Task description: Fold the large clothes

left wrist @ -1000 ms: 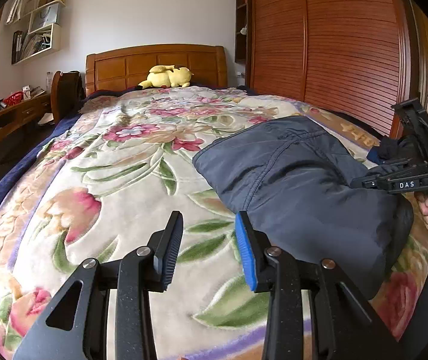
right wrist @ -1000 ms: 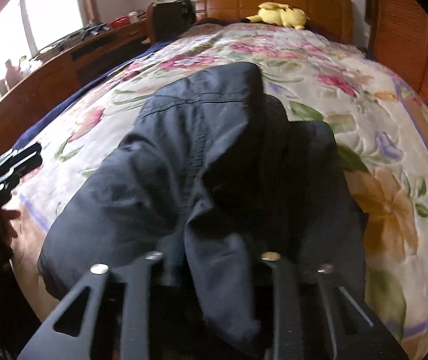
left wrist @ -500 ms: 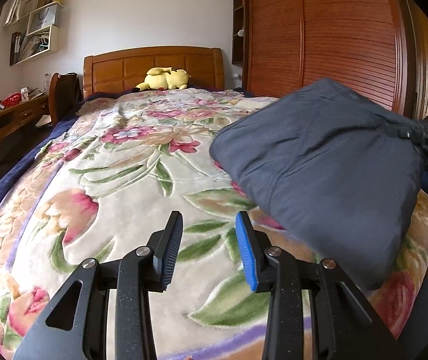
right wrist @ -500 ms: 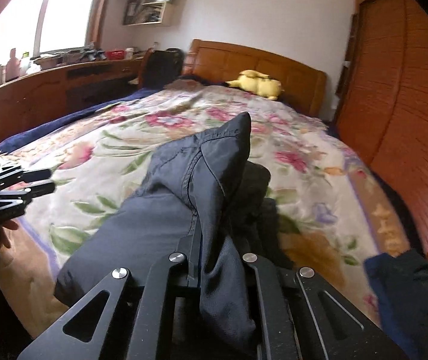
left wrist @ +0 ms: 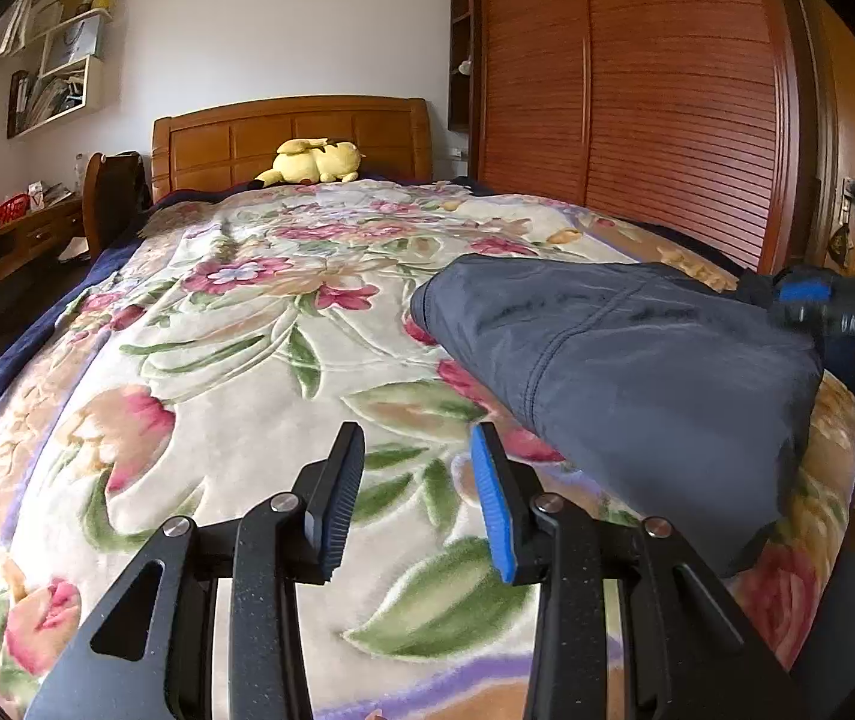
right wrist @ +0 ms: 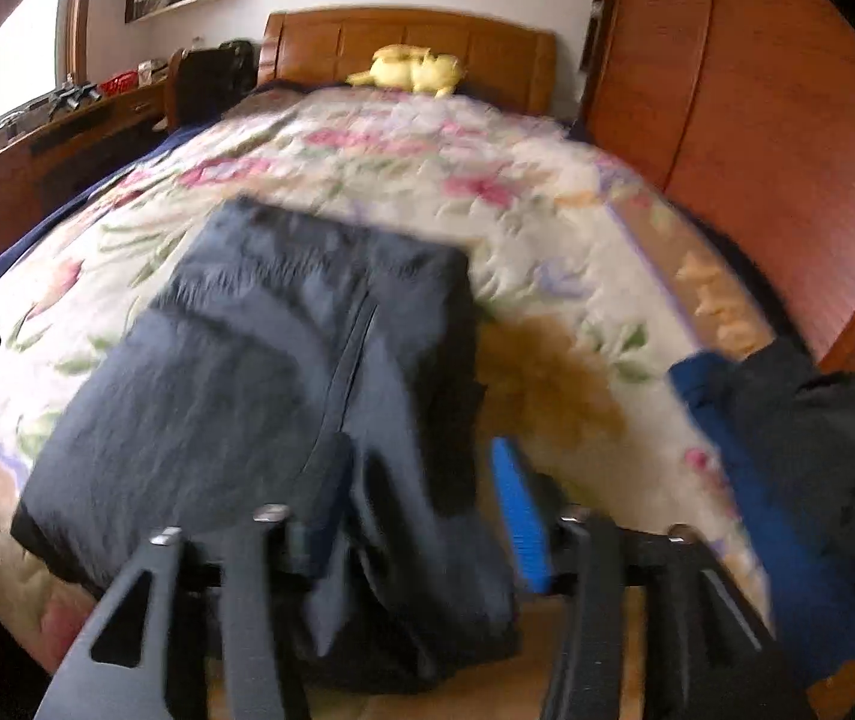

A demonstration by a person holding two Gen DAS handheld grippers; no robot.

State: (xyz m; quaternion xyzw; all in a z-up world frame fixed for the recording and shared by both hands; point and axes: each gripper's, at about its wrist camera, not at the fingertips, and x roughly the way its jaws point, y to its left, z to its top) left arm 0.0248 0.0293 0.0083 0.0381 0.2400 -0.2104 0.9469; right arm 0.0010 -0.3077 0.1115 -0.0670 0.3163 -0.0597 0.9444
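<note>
Change: the dark garment (left wrist: 625, 360), lifted half a second ago, now lies flat on the floral blanket (left wrist: 235, 408).
Right gripper (right wrist: 421, 498): jaws have just been opening; fabric lies between them, not pinched.
Left gripper (left wrist: 418, 498): hovers low, half open, empty.
Garment: folded, dark blue-grey, near the foot of the bed; long axis toward the headboard (left wrist: 292, 132).

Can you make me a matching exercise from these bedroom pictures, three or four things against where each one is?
Things:
1. yellow plush toy
2. dark folded garment
3. red basket
4. wall shelf

Places:
A. on the desk at the left
B. by the headboard
C. high on the white wall
D. on the floral blanket, near the foot

Pairs: 1-B, 2-D, 3-A, 4-C
</note>
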